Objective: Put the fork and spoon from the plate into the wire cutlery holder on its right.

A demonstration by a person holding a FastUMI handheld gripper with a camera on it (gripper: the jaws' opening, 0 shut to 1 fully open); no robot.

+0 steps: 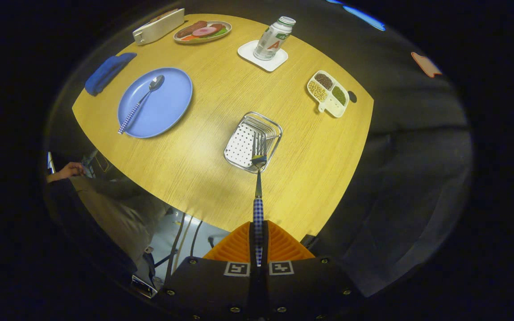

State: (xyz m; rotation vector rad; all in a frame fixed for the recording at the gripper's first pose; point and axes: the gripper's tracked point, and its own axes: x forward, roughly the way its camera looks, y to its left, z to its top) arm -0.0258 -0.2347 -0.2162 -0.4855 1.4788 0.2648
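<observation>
Tongs (258, 243) pinching the checked-handled steel fork (258, 178) tight, tines hanging just ahead above the wire cutlery holder (252, 141), so lower straight in before releasing.

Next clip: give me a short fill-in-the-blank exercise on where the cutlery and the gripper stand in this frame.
1. The gripper is shut on the checked handle of the silver ____.
2. The checked-handled silver spoon lies on the round ____ plate.
3. The held utensil's tines hang over the wire cutlery holder, which stands on the round ____ table.
4. The white bottle stands on a square white ____.

Missing words: fork; blue; wooden; coaster
</observation>
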